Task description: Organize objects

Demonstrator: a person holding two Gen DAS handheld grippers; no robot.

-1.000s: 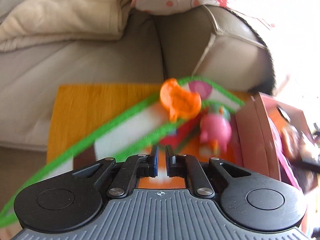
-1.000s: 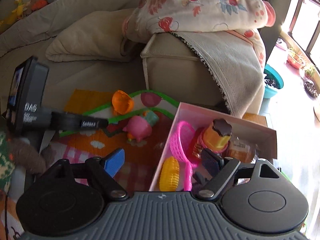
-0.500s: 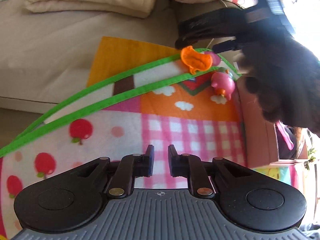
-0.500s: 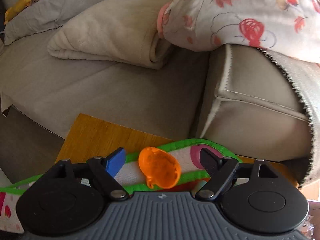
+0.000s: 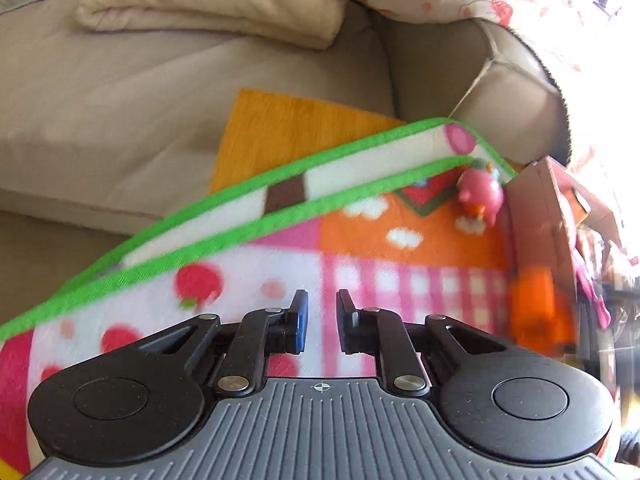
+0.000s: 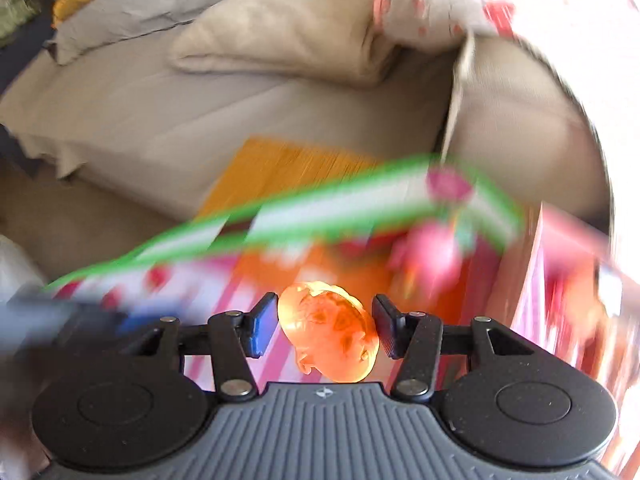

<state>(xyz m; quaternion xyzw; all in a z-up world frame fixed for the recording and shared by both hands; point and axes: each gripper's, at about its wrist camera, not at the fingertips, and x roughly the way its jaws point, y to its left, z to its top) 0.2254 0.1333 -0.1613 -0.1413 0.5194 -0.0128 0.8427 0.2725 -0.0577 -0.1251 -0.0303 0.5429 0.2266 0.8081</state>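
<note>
Orange translucent plastic toy [image 6: 328, 330], a second ago on the green-edged mat, now sits low centre between your right gripper [image 6: 326, 328] jaws, which are closing, while your empty left gripper [image 5: 319, 322] stays pressed together.

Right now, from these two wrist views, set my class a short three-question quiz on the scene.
1. True or false: the pink toy lies inside the box.
2. What sits between the fingers of the right gripper? A spoon; B orange toy; C nothing.
3. What does the left gripper hold?
Key: 1 false, it lies on the mat beside the box. 2 B, the jaws are closing on it. 3 nothing; it is shut.
</note>
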